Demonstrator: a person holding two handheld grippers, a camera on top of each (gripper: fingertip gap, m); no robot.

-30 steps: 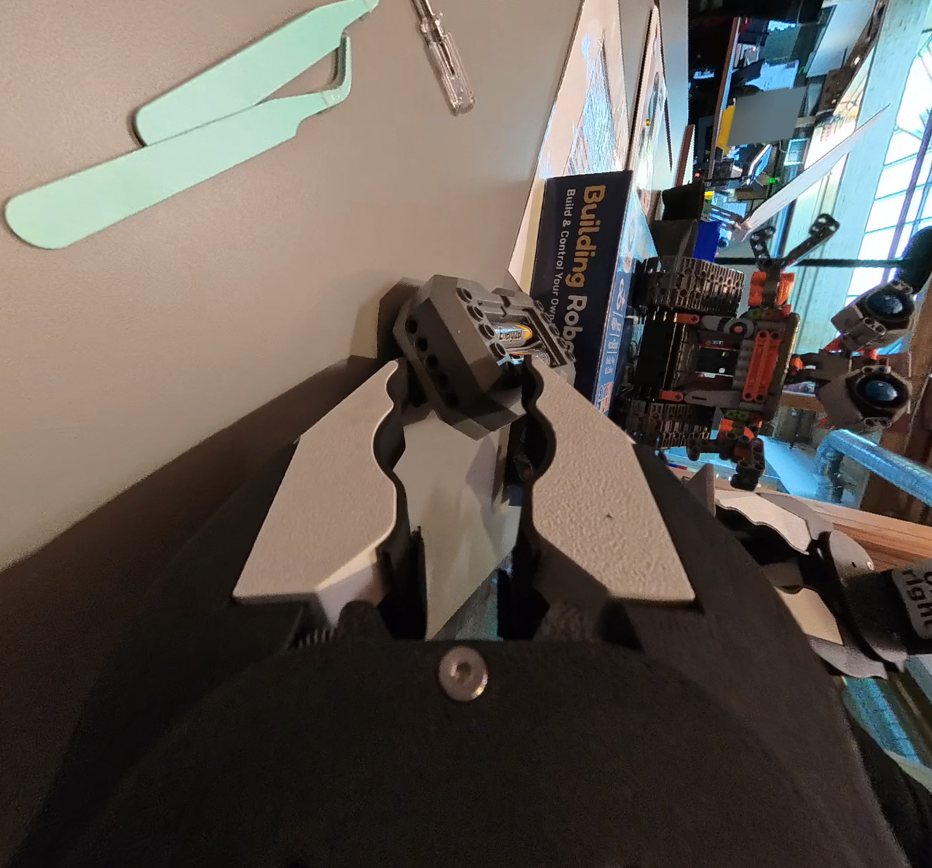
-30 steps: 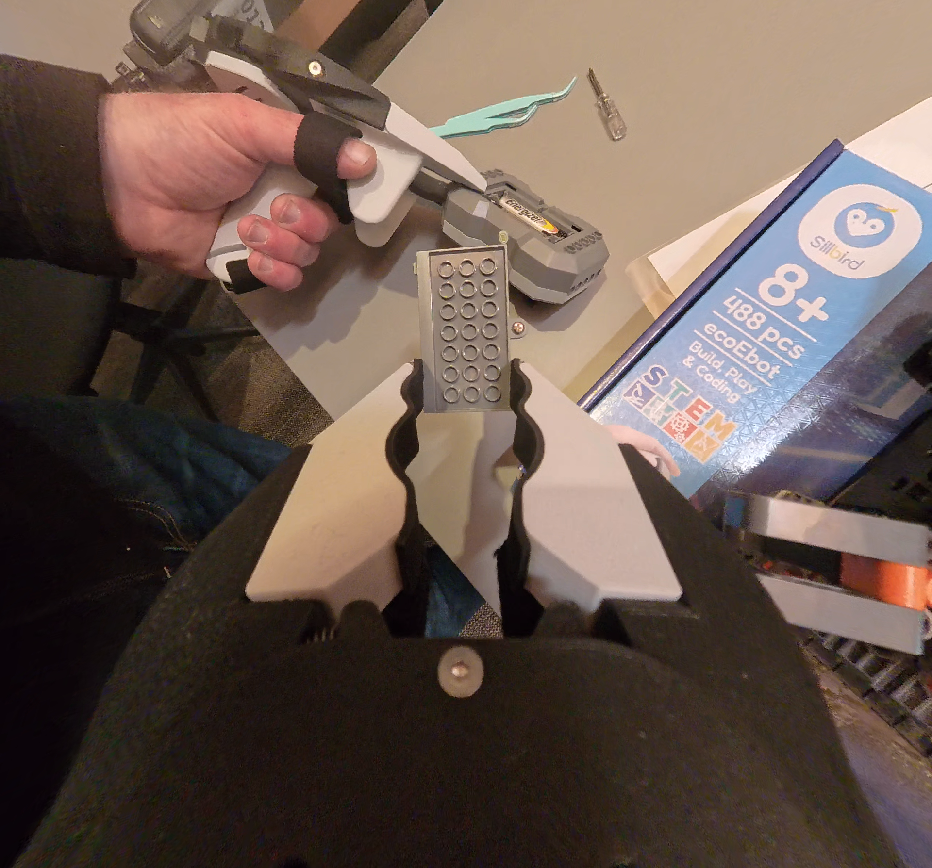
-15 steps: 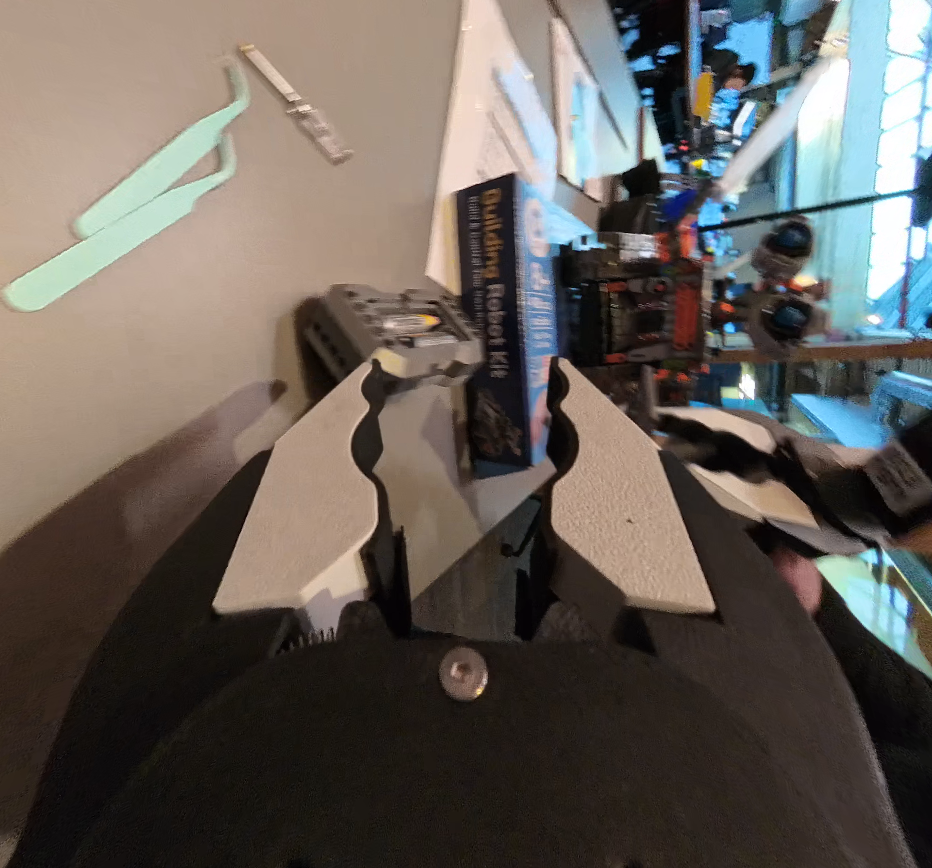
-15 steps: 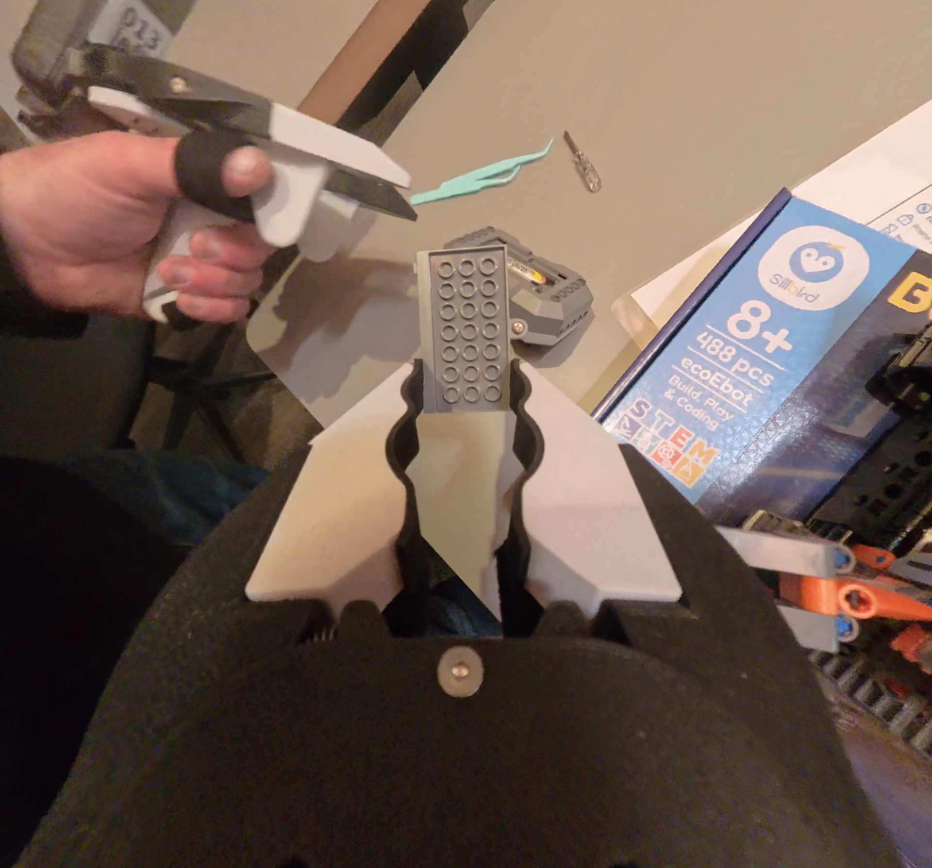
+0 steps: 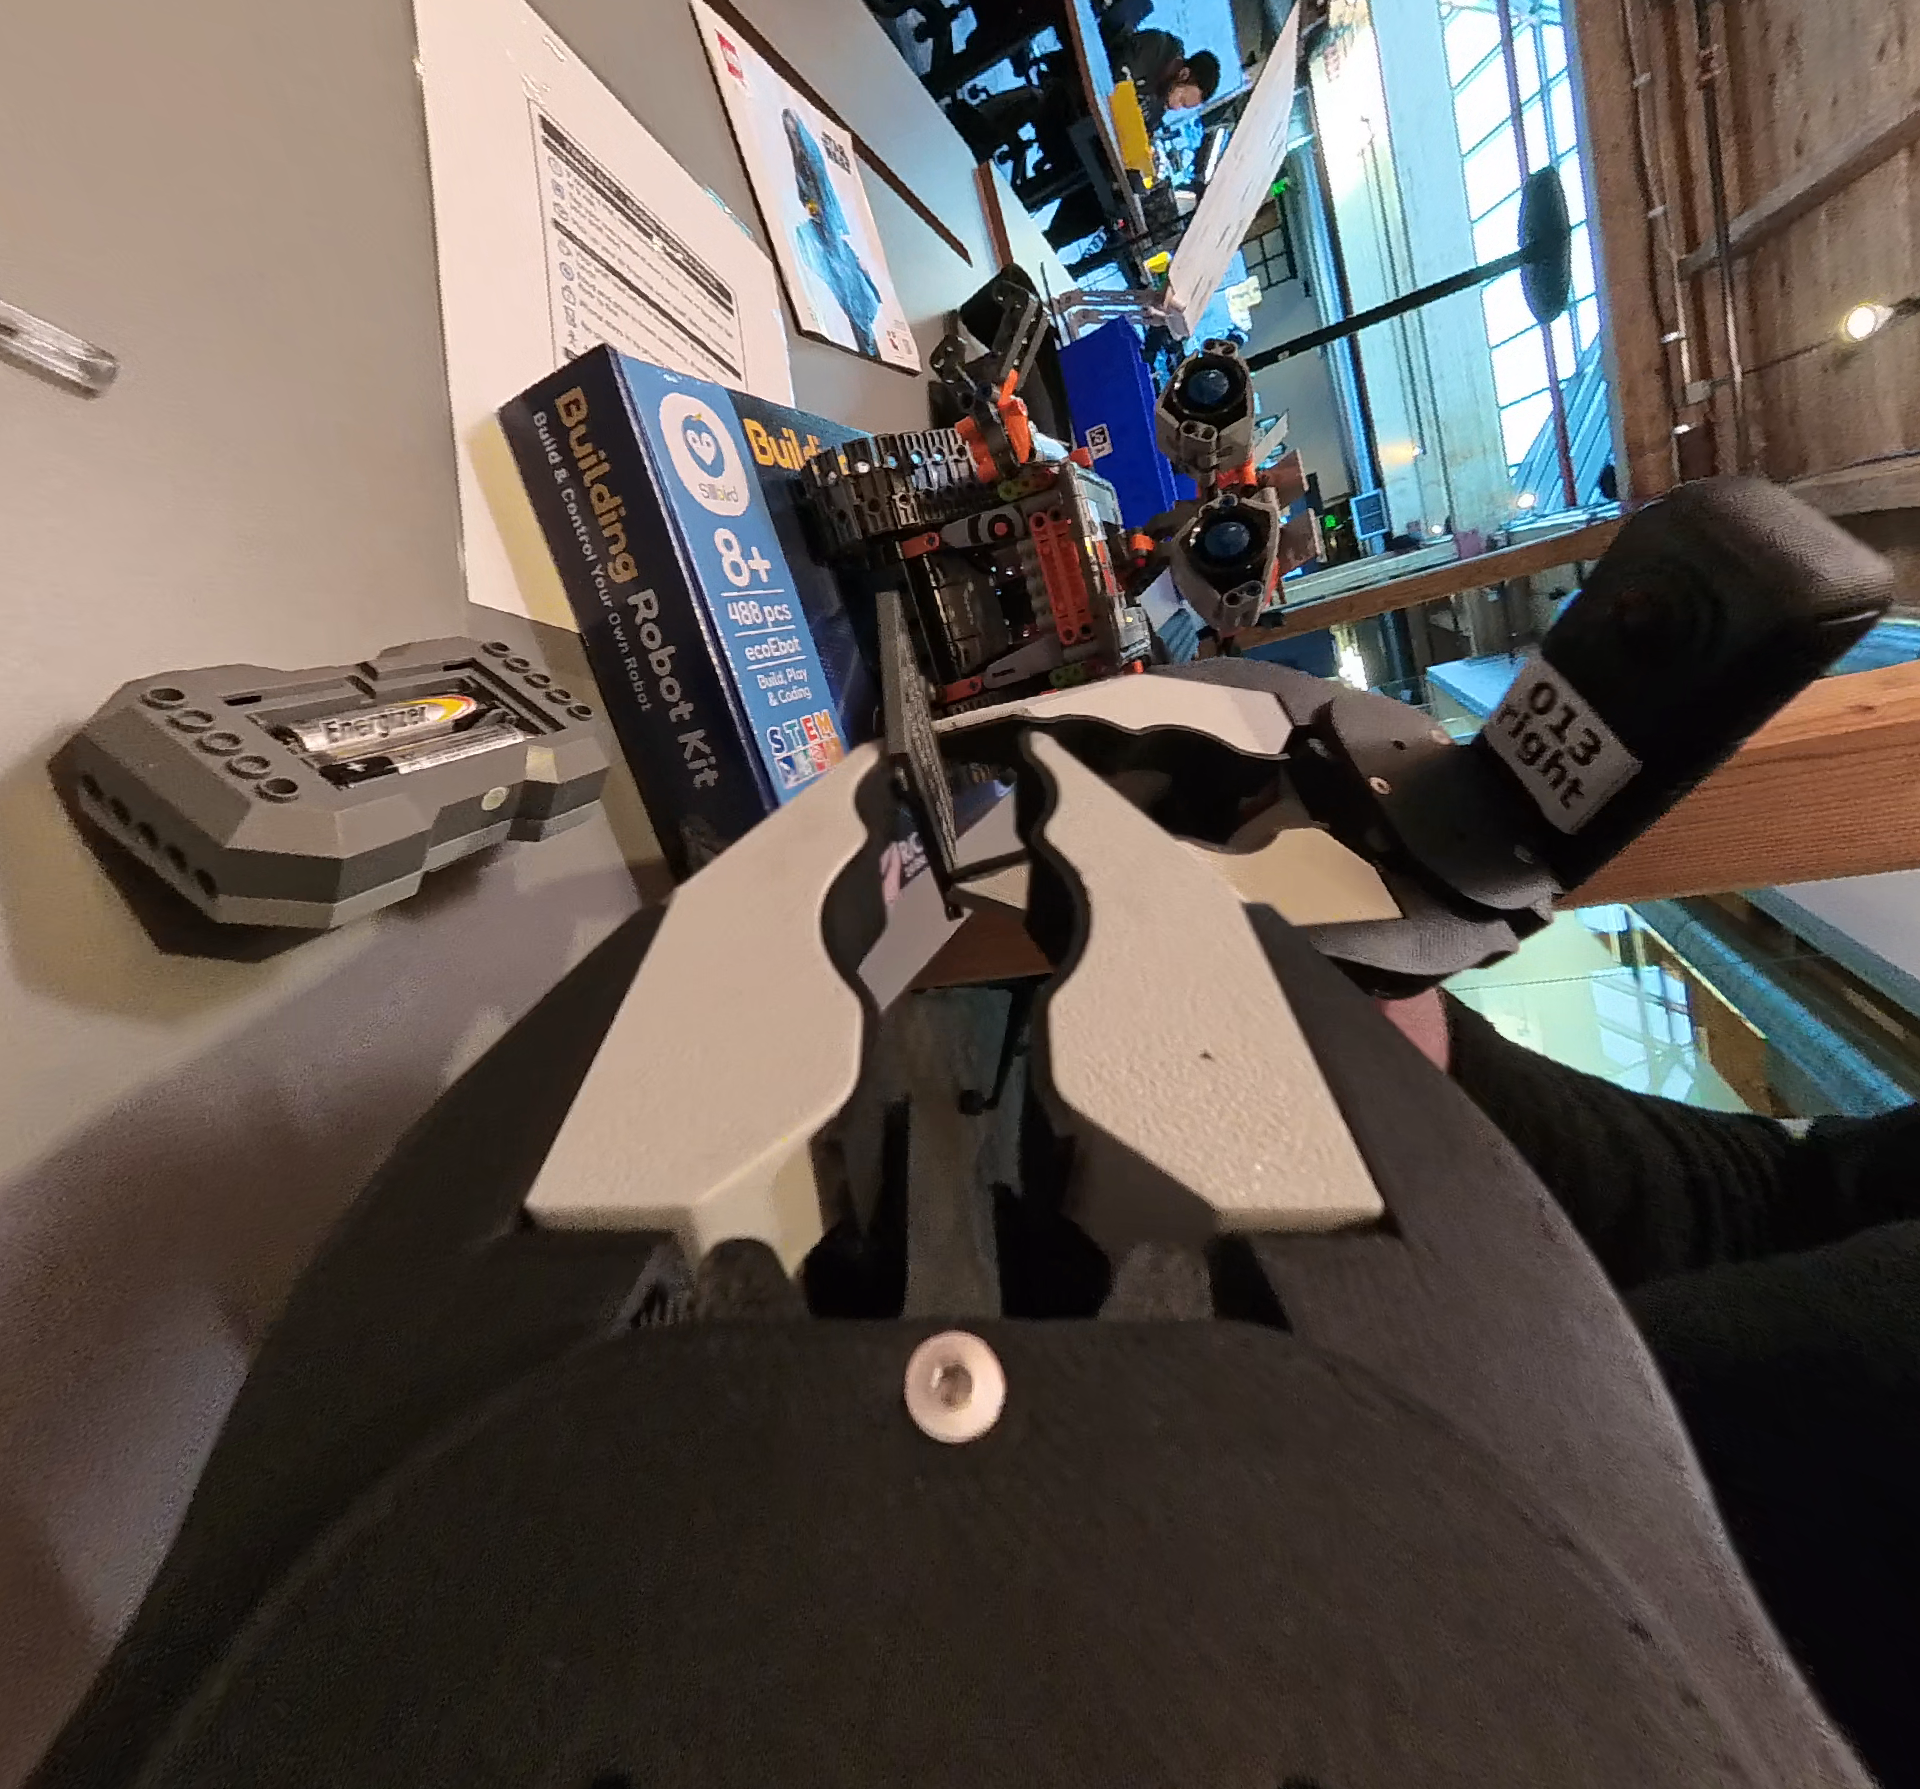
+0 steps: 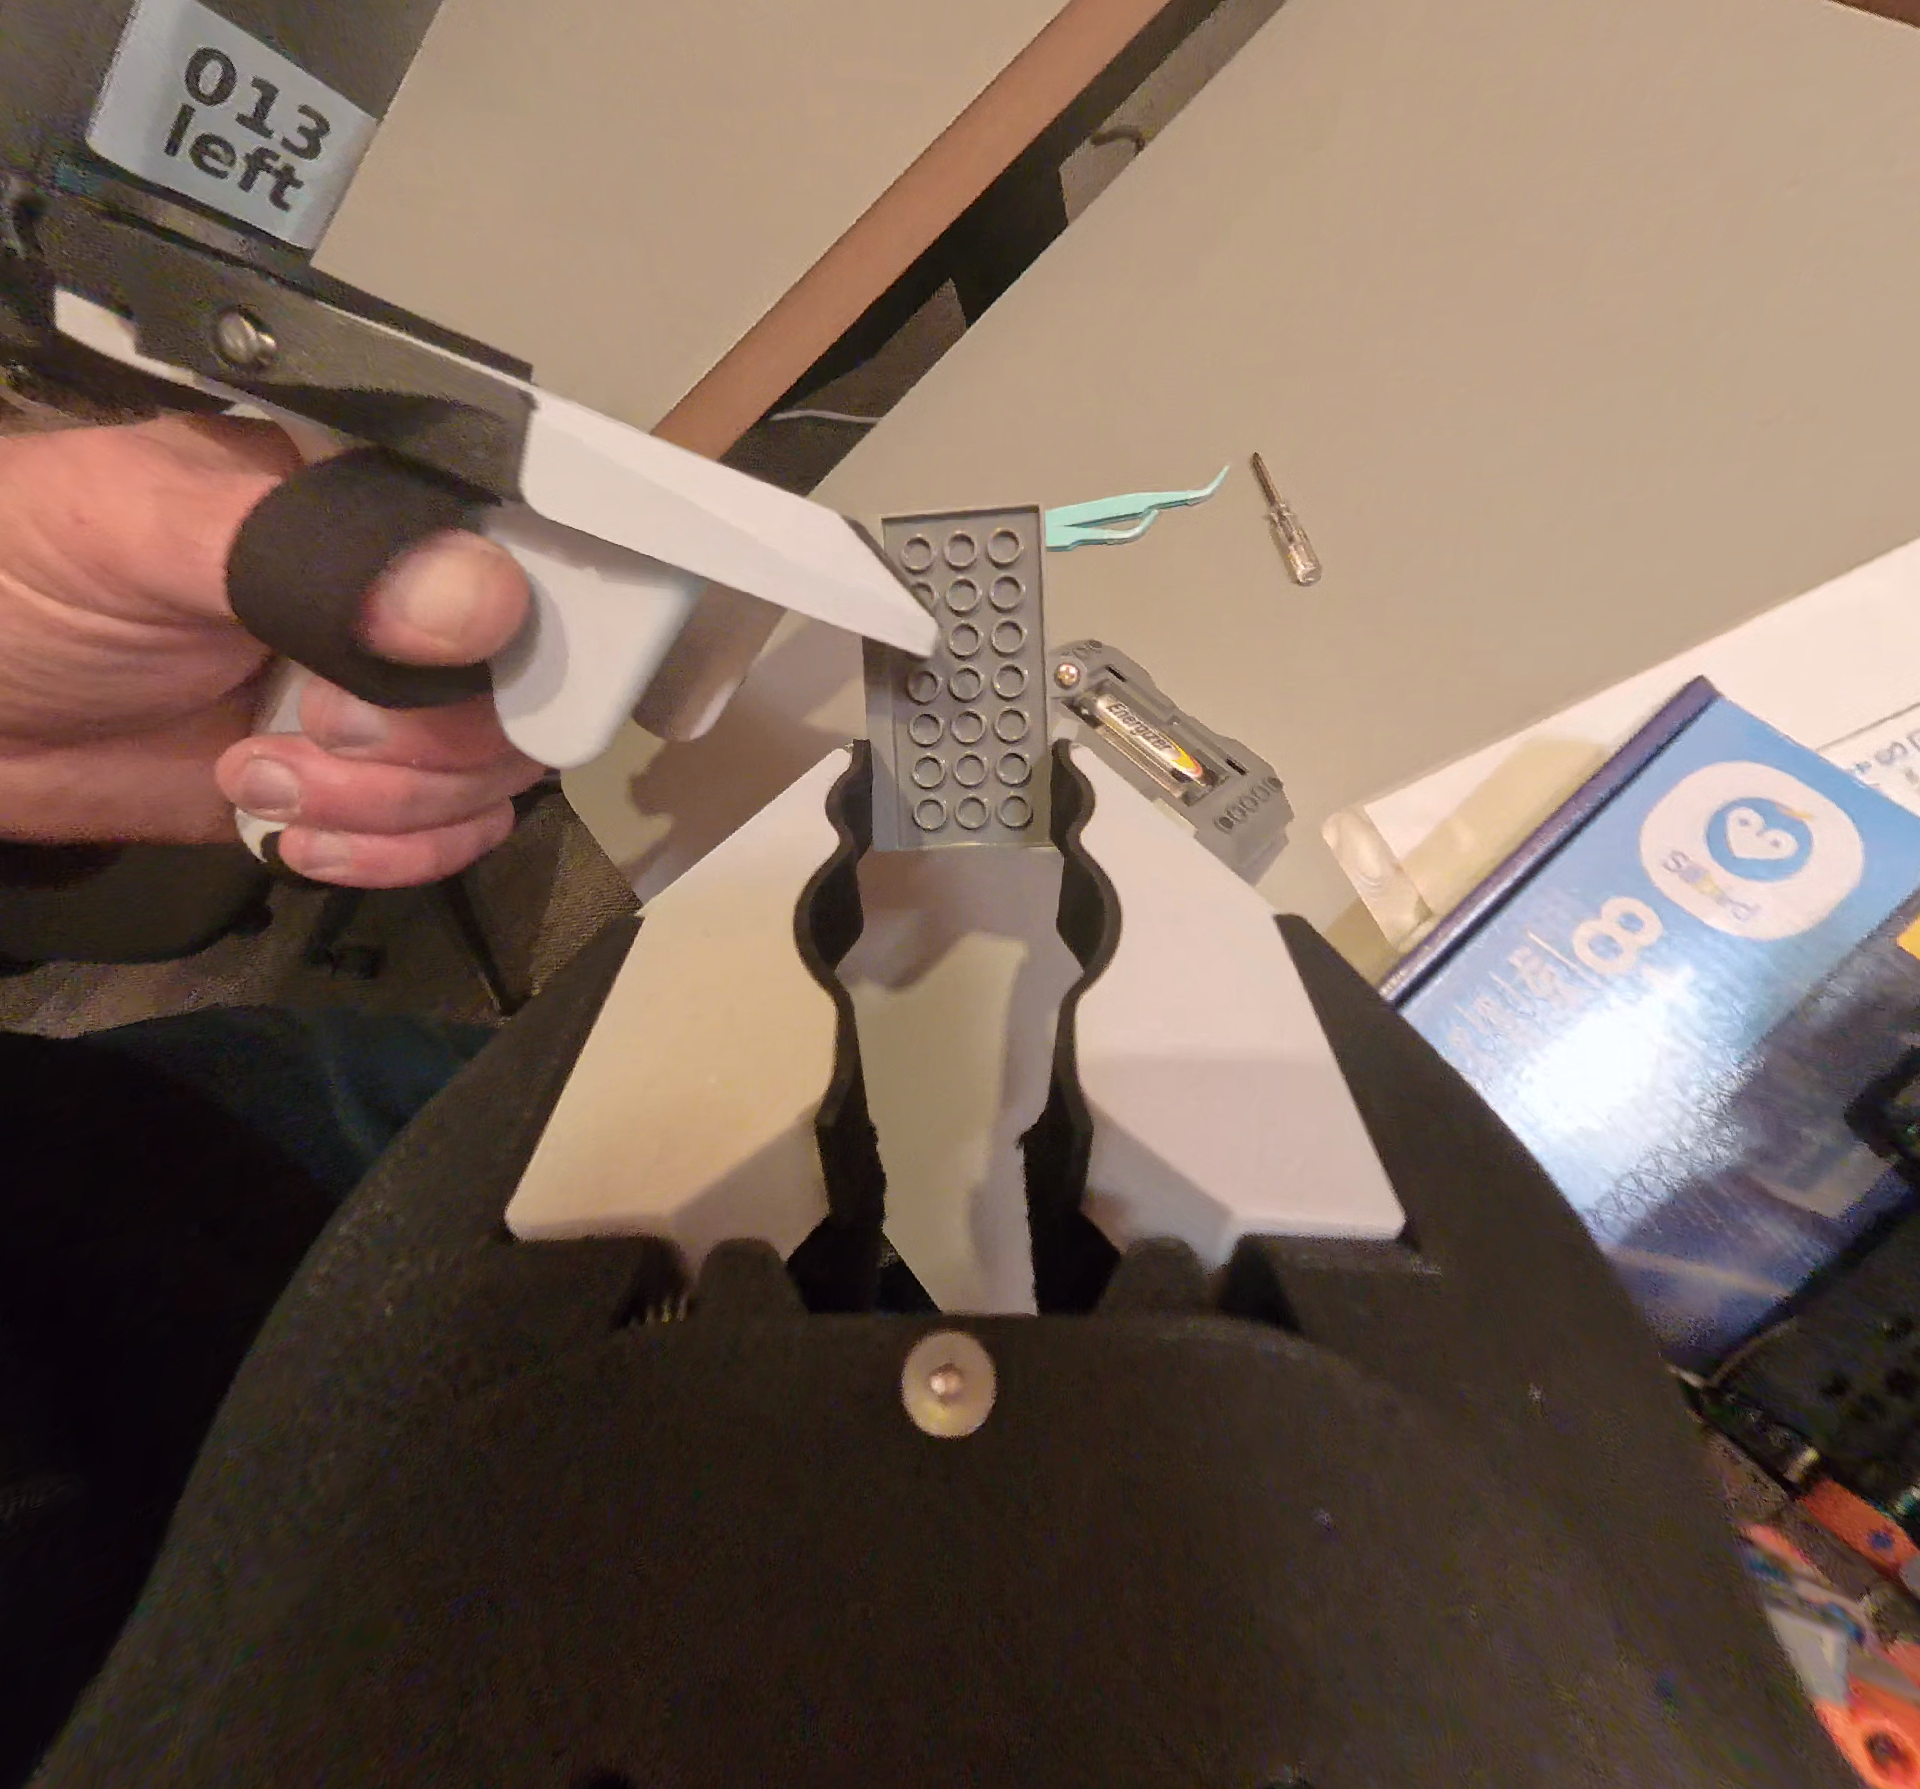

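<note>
Left gripper [image 5: 951, 783] parted around grey plate [image 5: 914, 752] edge; battery case [image 5: 312, 783] lies left, blue box [image 5: 707, 617] behind.

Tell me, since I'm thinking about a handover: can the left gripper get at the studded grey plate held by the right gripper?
Probably yes. The left gripper is open, its fingertip right at the studded grey plate, whose upper part sticks out free above the right gripper. Nothing lies between them.
</note>
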